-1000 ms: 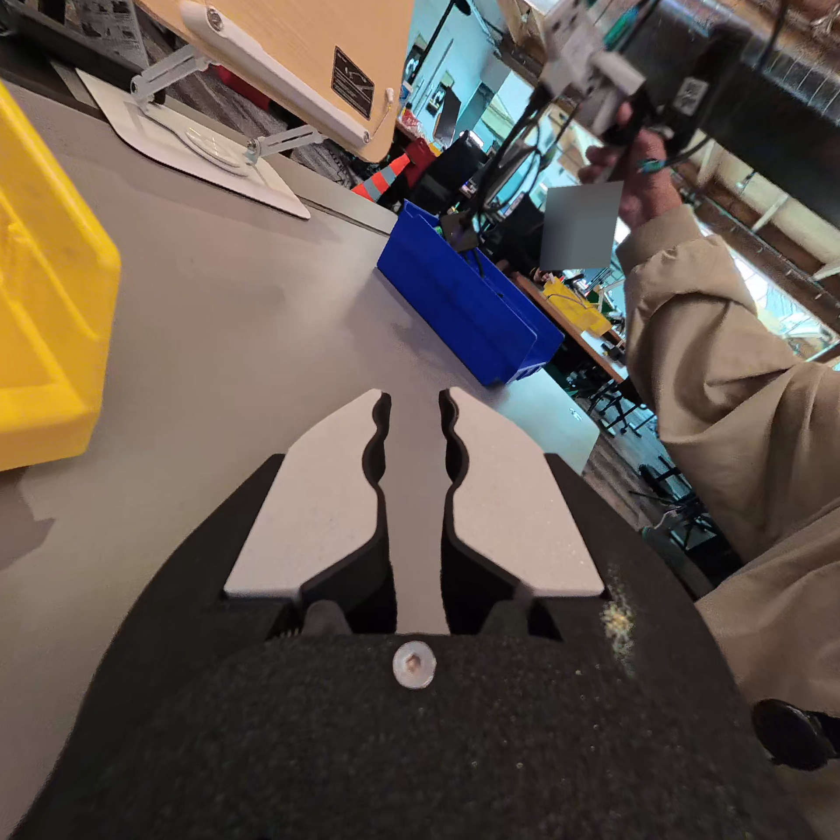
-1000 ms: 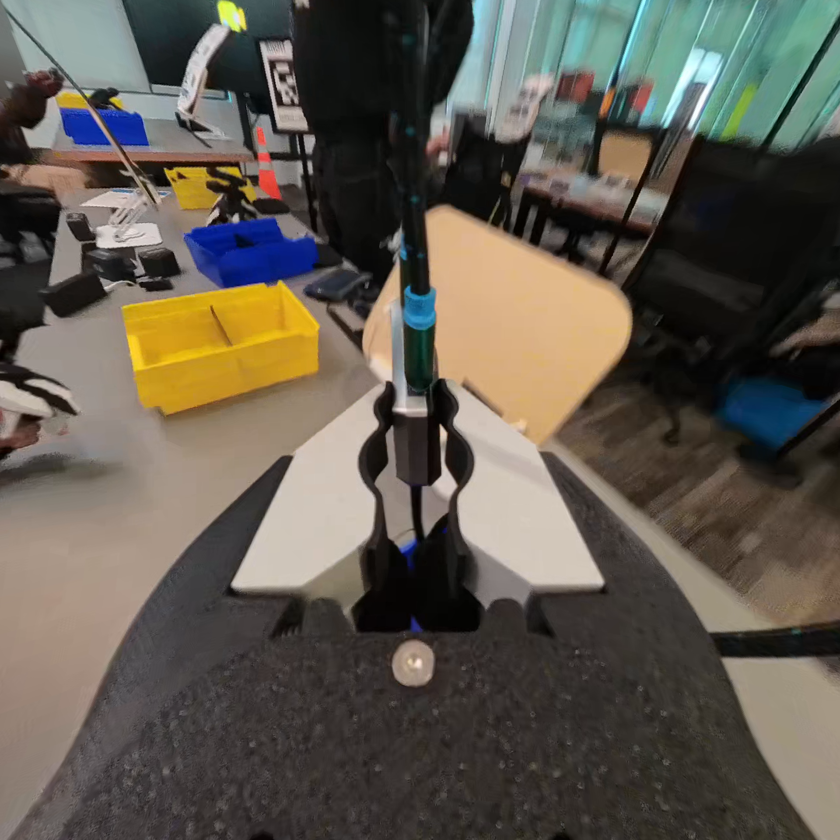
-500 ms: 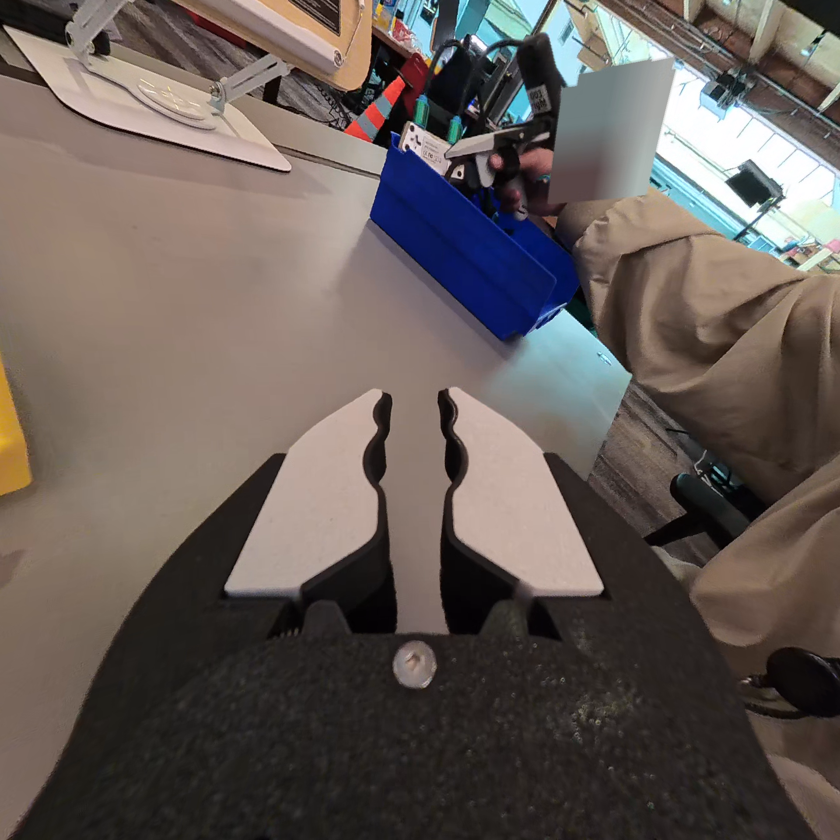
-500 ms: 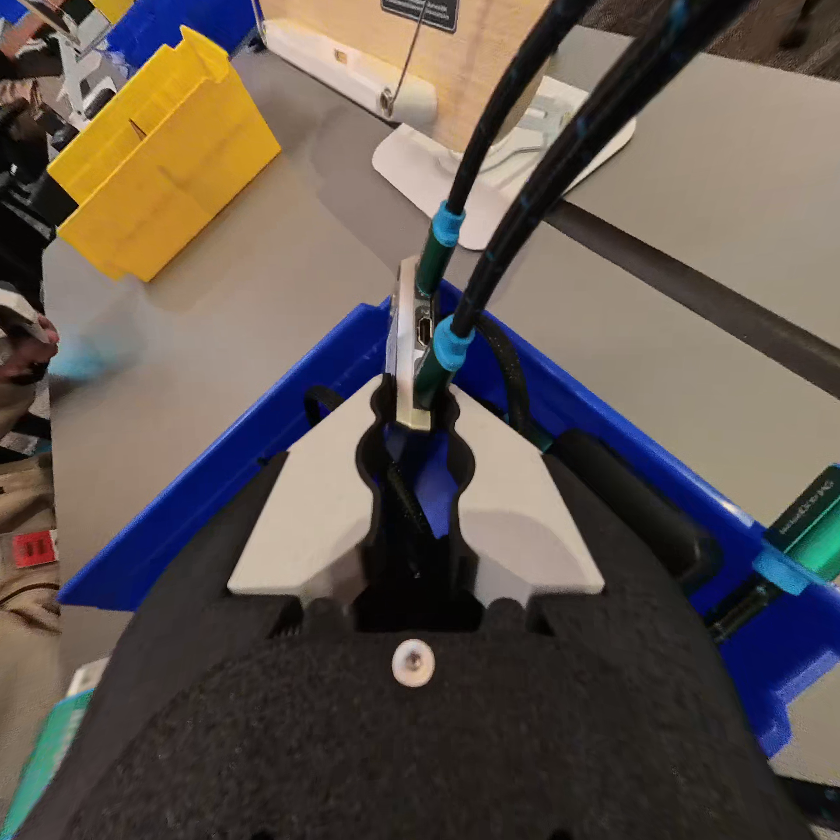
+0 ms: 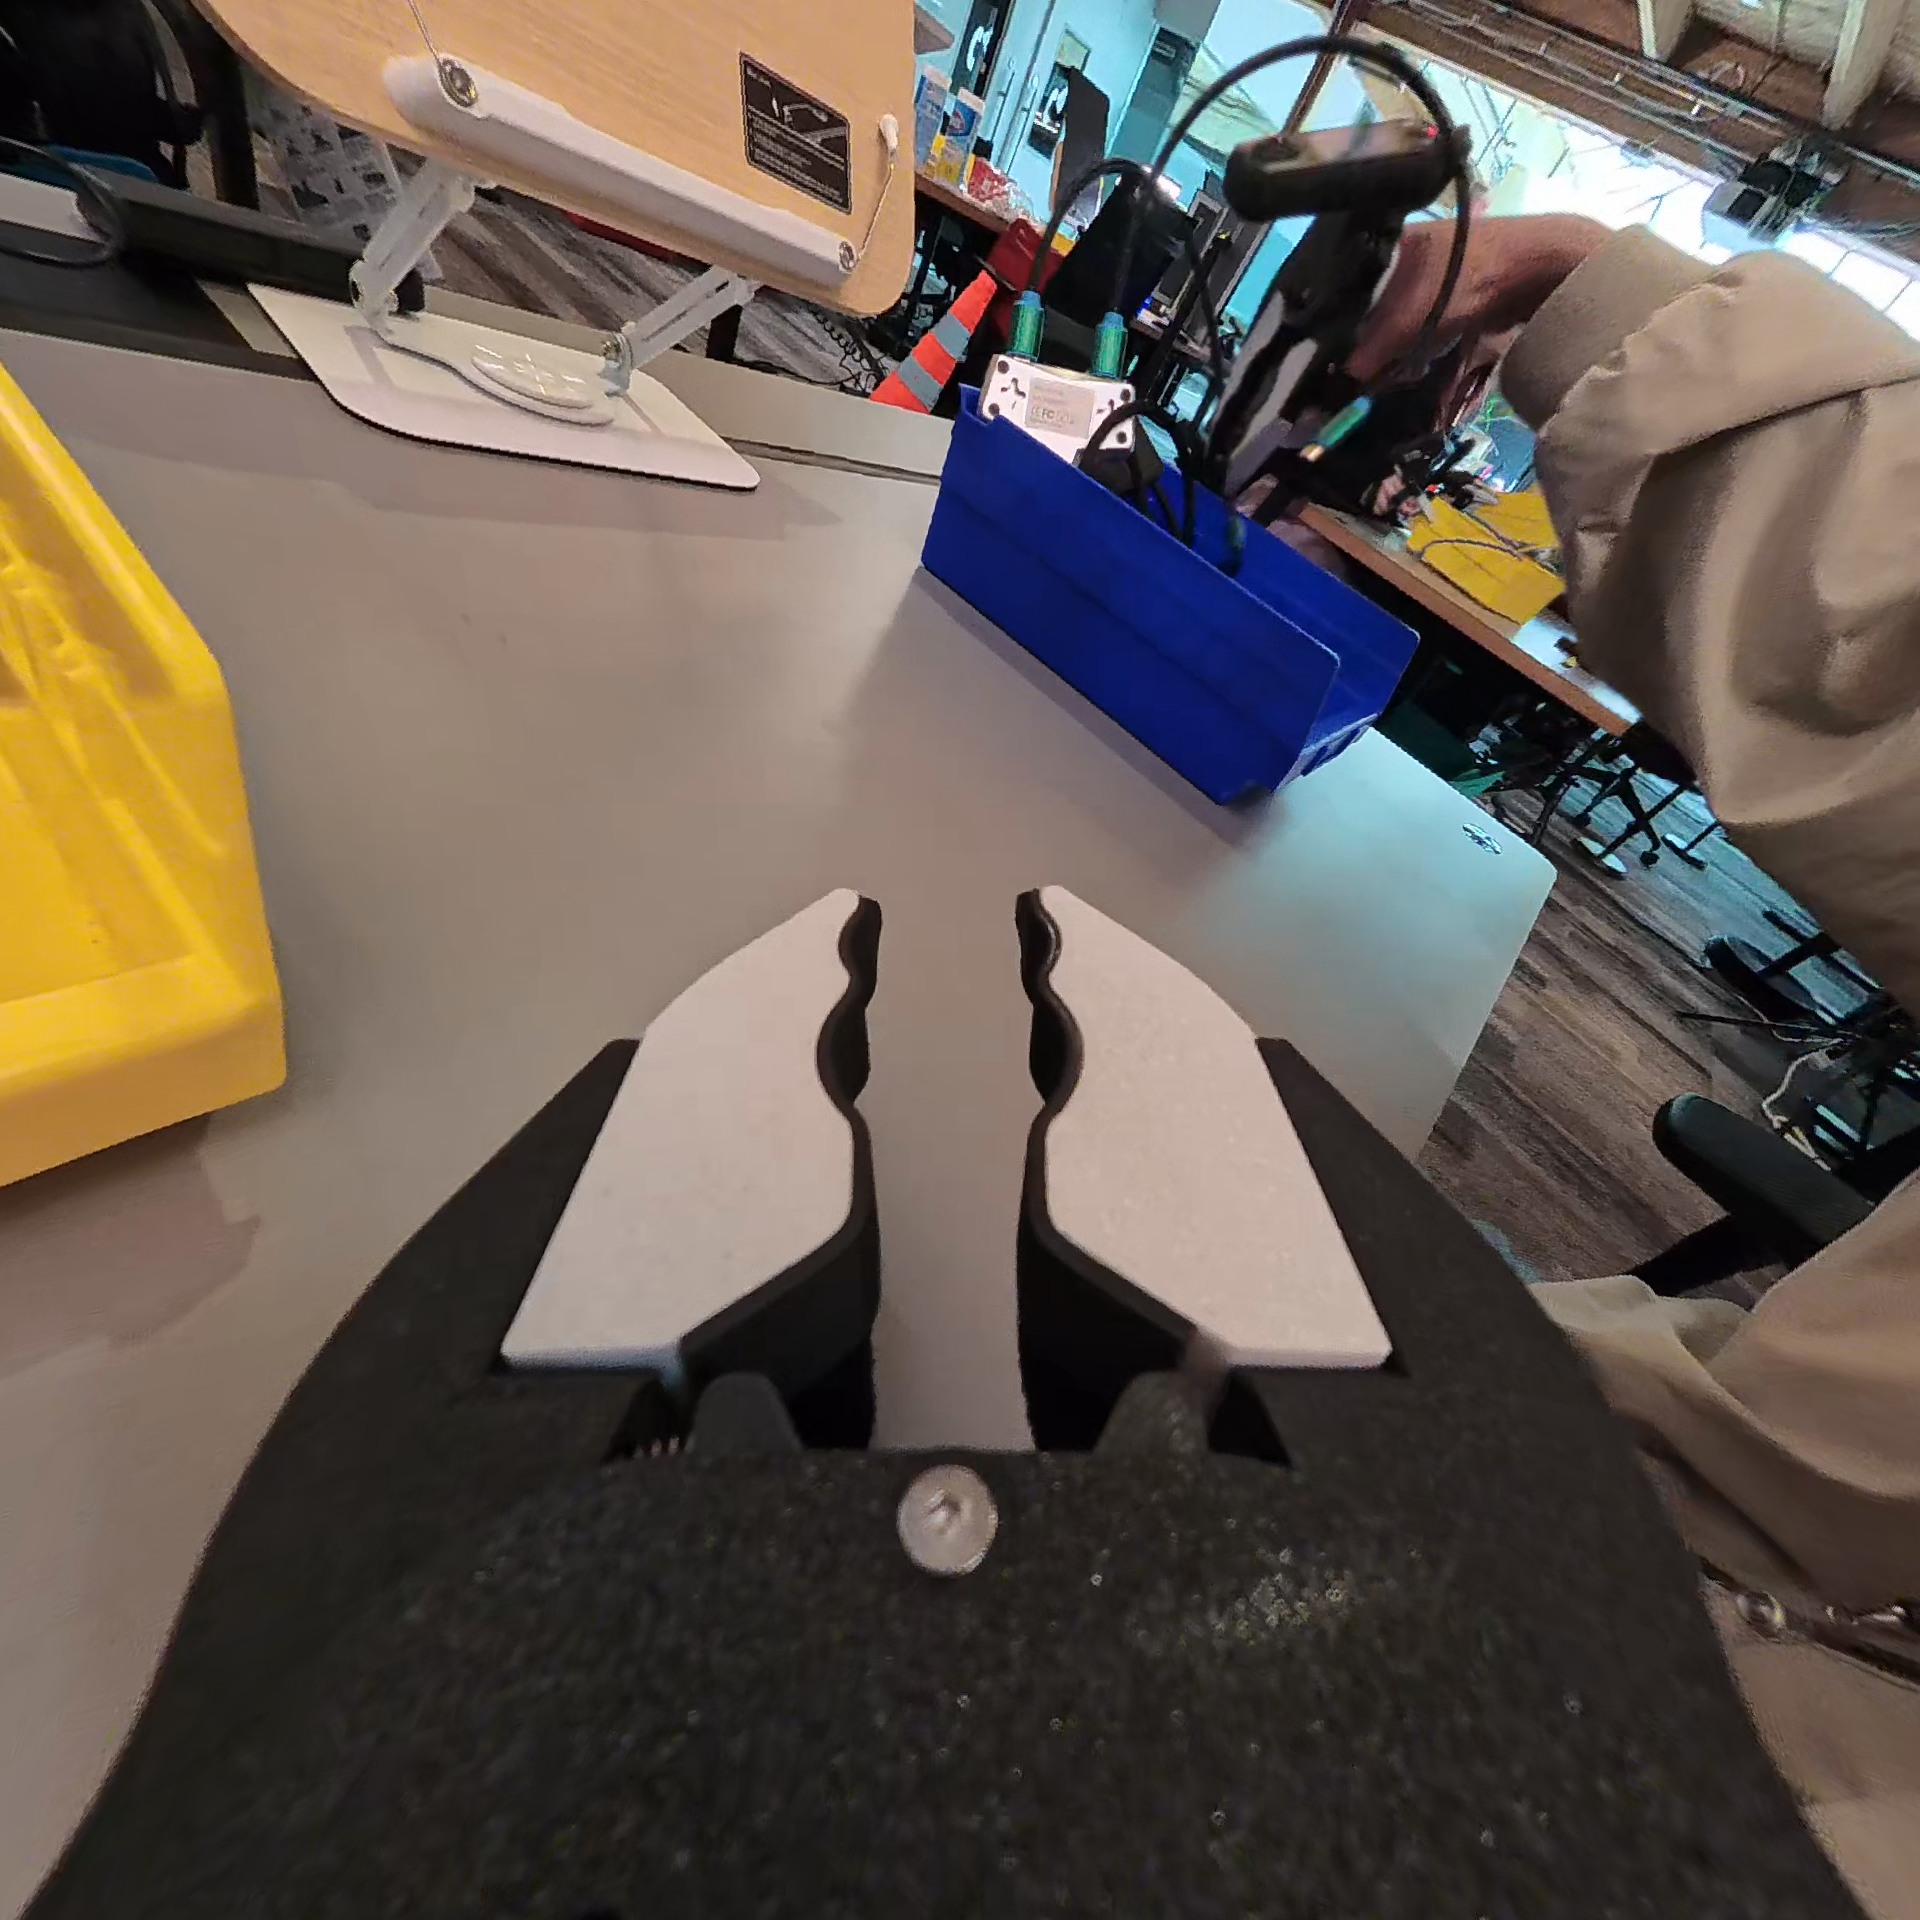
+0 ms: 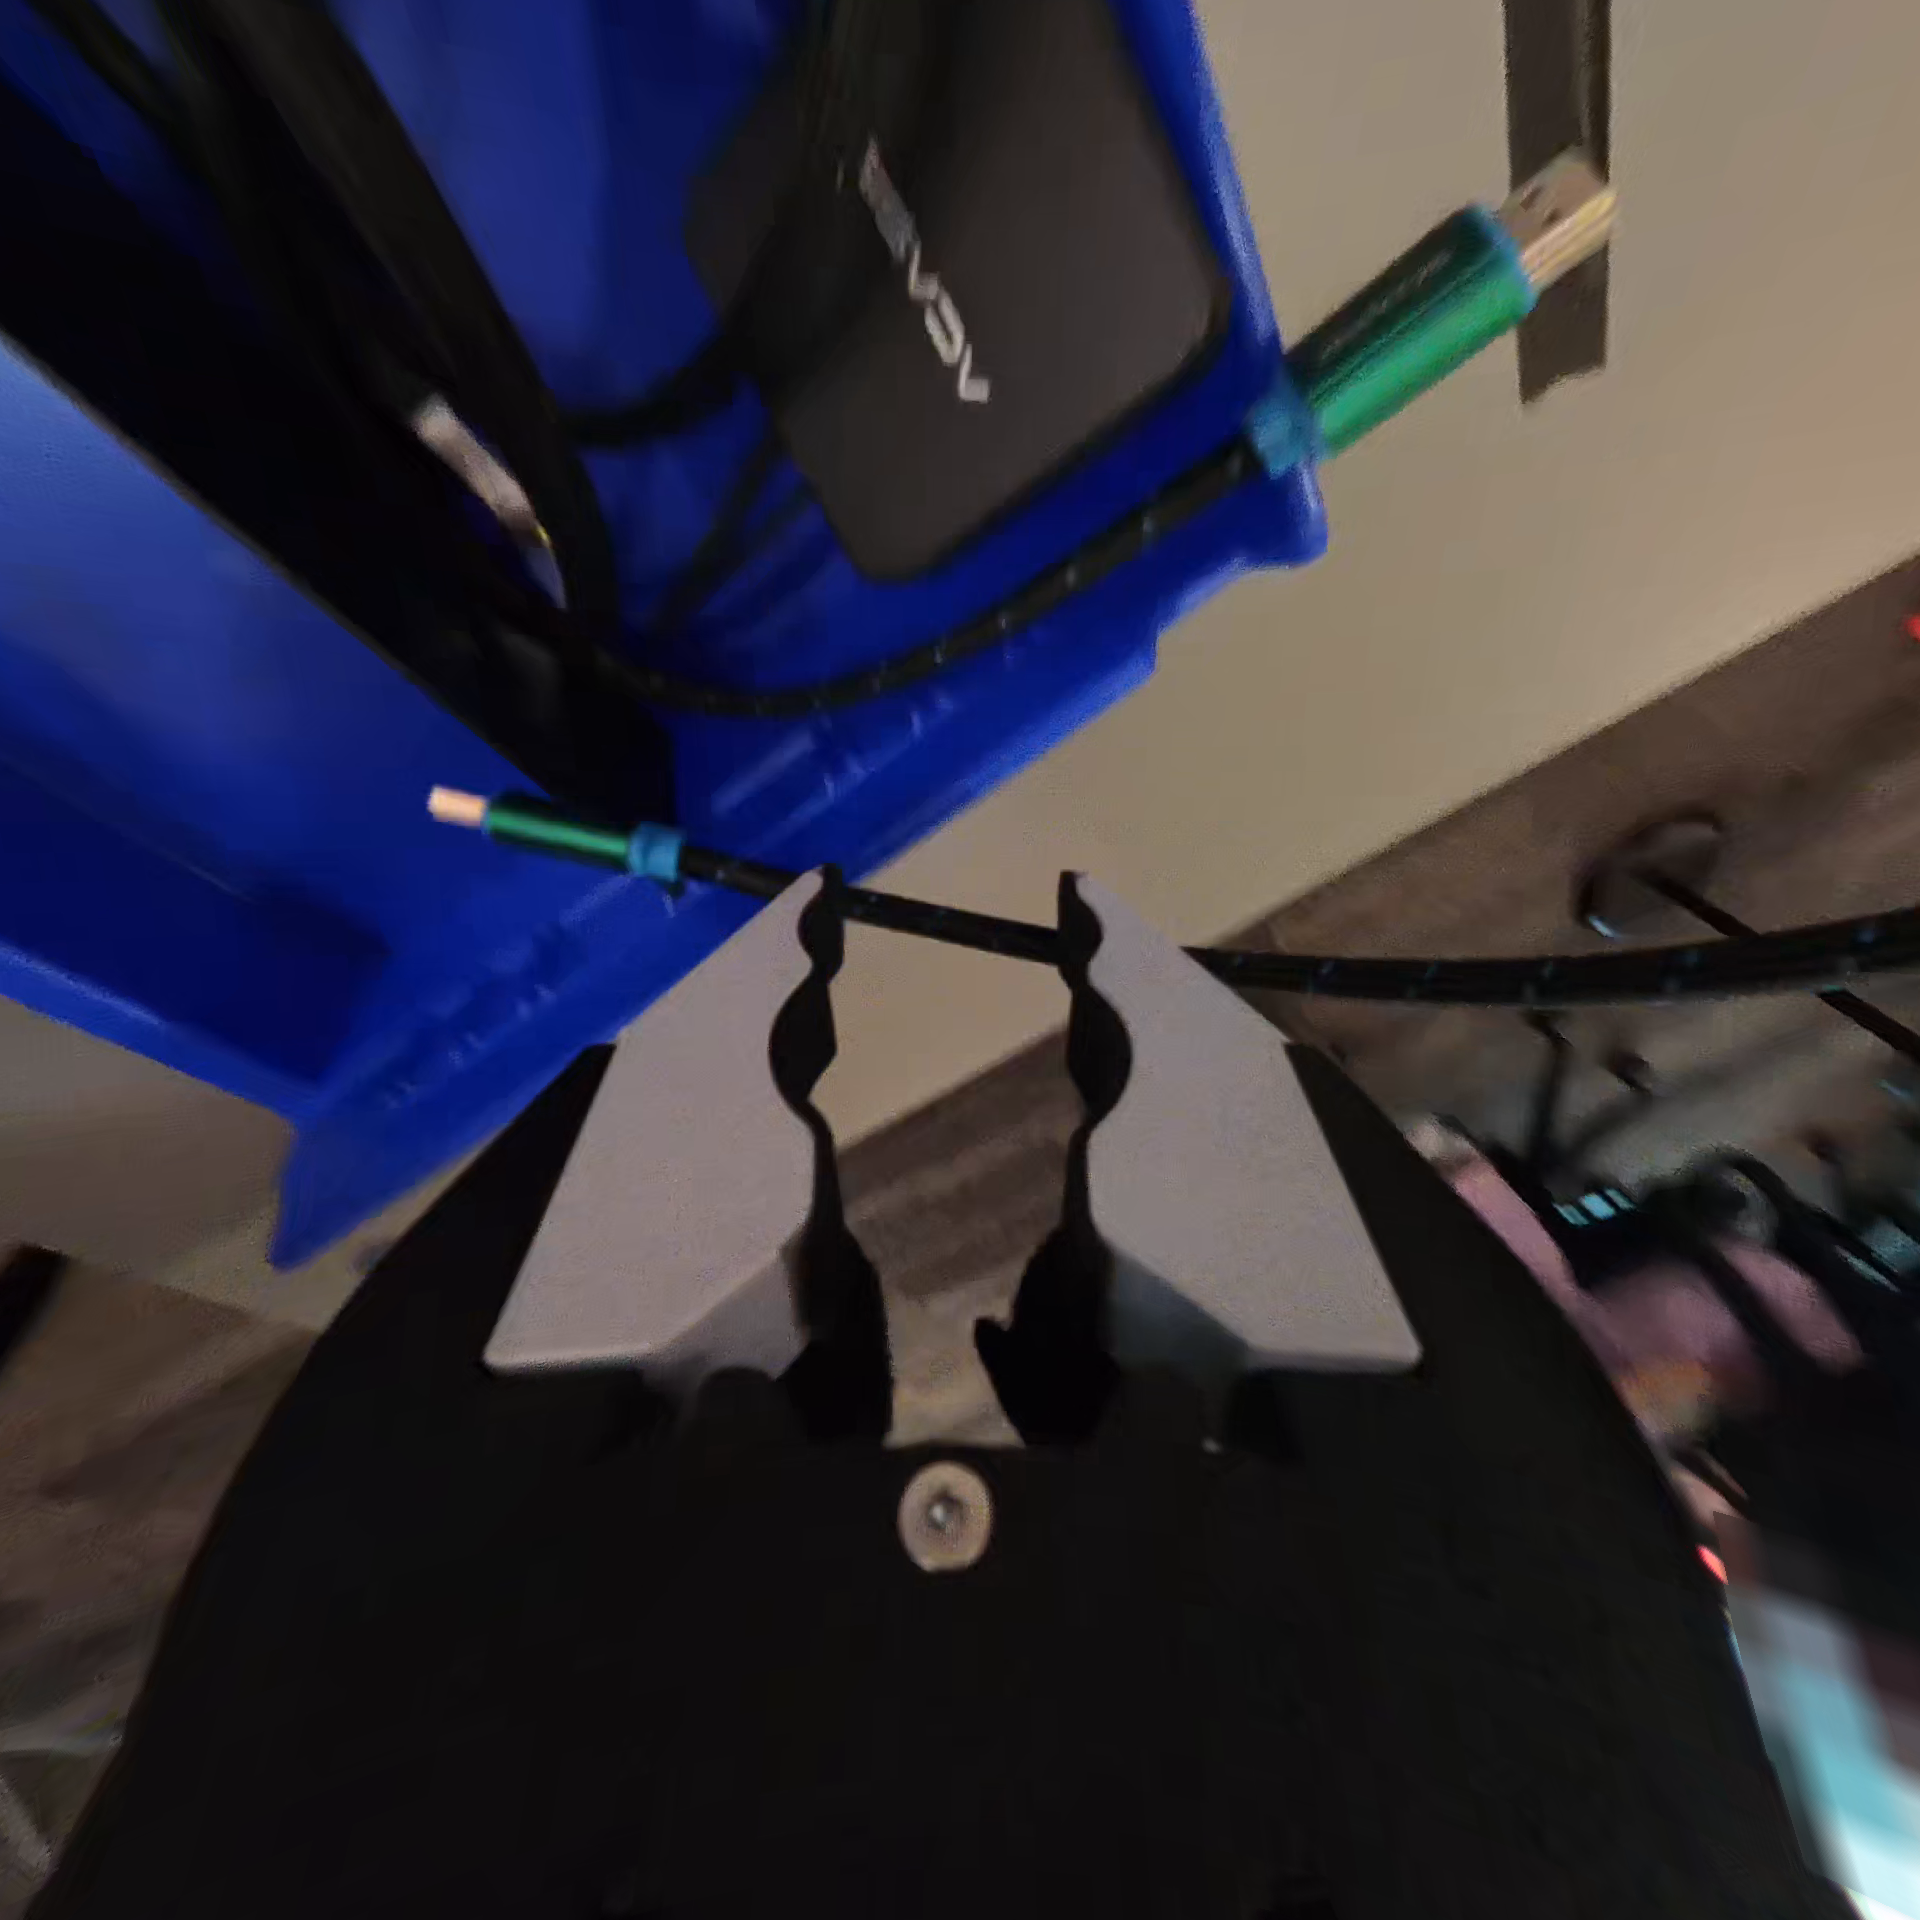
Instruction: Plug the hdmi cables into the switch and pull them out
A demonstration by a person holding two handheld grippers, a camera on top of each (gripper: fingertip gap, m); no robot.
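Observation:
My left gripper (image 5: 948,904) is open and empty, low over the grey table (image 5: 623,727). The silver switch (image 5: 1055,410) leans in the far end of a blue bin (image 5: 1143,613) with two green-plugged HDMI cables (image 5: 1110,343) in its top. My right gripper (image 6: 945,883) is open at the bin's near end (image 6: 727,748). A black braided cable (image 6: 945,928) crosses at its fingertips, ending in a loose green plug (image 6: 561,826). Another loose green plug (image 6: 1423,322) sticks out over the bin's rim. In the left wrist view a hand holds the right gripper (image 5: 1262,426) above the bin.
A yellow bin (image 5: 104,831) sits at the left. A wooden stand on a white base (image 5: 623,125) is at the back. A black box (image 6: 956,312) and coiled cables lie in the blue bin. The table edge and floor (image 5: 1610,1039) are at the right.
My right gripper brought the switch with its cables down into the blue bin, let it go and opened. It now faces the bin's end. My left gripper stayed open.

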